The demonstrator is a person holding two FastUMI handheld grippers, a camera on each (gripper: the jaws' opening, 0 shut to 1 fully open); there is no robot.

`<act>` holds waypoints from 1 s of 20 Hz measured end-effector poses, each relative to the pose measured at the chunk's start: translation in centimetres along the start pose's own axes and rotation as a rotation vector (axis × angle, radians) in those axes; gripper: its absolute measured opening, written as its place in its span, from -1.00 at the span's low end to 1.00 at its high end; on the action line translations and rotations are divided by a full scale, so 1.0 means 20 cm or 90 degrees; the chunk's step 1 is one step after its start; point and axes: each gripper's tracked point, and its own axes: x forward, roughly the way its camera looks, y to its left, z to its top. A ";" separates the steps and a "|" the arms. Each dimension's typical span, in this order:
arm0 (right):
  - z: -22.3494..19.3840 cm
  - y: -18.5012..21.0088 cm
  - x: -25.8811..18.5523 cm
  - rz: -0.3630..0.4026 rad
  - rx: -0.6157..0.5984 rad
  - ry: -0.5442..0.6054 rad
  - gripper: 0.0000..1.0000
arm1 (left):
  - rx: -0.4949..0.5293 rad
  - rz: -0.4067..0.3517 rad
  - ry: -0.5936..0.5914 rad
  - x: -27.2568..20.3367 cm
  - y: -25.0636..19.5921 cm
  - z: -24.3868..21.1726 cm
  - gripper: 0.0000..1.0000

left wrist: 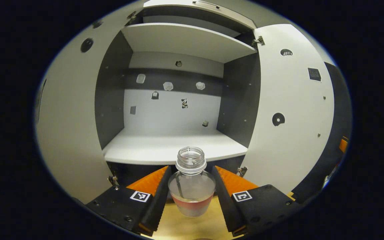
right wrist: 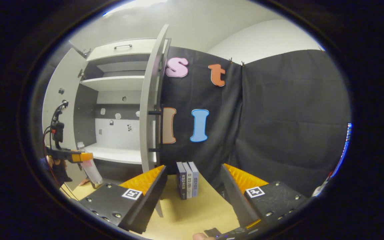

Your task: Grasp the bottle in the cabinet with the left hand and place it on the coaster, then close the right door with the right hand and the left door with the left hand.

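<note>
— Between the left tongs (left wrist: 192, 190), what do you see?
— An uncapped bottle (left wrist: 191, 186), clasped by both fingers, lifted over the table (left wrist: 182, 226) before the open cabinet (left wrist: 165, 150).
— And rightward?
— Both doors stand open; the right tongs (right wrist: 193, 186) gape, holding nothing, facing upright books (right wrist: 187, 180).

Clear uncapped bottle (left wrist: 191, 181) stands upright before the open cabinet (left wrist: 175, 146), both doors (left wrist: 290, 110) swung wide.

bottle (left wrist: 192, 186) base: partly hidden between the left gripper (left wrist: 192, 191) fingers; contact unclear
coaster: cannot tell where
cabinet (left wrist: 175, 150) back-wall marks: too small to identify
books (right wrist: 187, 180): spine text too small
</note>
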 end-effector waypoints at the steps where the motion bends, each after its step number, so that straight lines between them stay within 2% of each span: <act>1: 0.01 0.01 0.00 0.002 0.000 -0.001 0.94 | -0.009 -0.004 0.003 -0.02 0.00 -0.07 0.50; 2: 0.01 0.01 0.01 0.004 0.000 -0.003 0.87 | -0.013 -0.008 0.005 -0.04 0.00 -0.13 0.51; 6: 0.02 0.00 0.02 0.009 0.002 -0.009 0.87 | 0.002 0.006 0.010 -0.11 0.02 -0.40 0.49; 7: 0.02 0.00 0.03 0.010 0.002 -0.010 0.94 | 0.011 0.008 0.022 -0.13 0.02 -0.48 0.50; 8: 0.03 0.00 0.03 0.009 0.001 -0.012 0.87 | 0.017 0.006 0.034 -0.15 0.02 -0.55 0.50; 10: 0.03 0.01 0.04 0.012 0.000 -0.013 0.94 | 0.004 -0.018 0.064 -0.19 -0.03 -0.69 0.50; 12: 0.03 0.02 0.05 0.017 -0.003 -0.014 0.87 | -0.016 -0.042 0.089 -0.22 -0.07 -0.82 0.51; 16: 0.03 0.03 0.06 0.017 0.000 -0.016 0.94 | -0.024 -0.028 0.158 -0.29 -0.08 -1.07 0.51; 20: 0.01 0.03 0.07 0.017 0.002 -0.009 0.94 | -0.025 -0.022 0.188 -0.34 -0.09 -1.19 0.51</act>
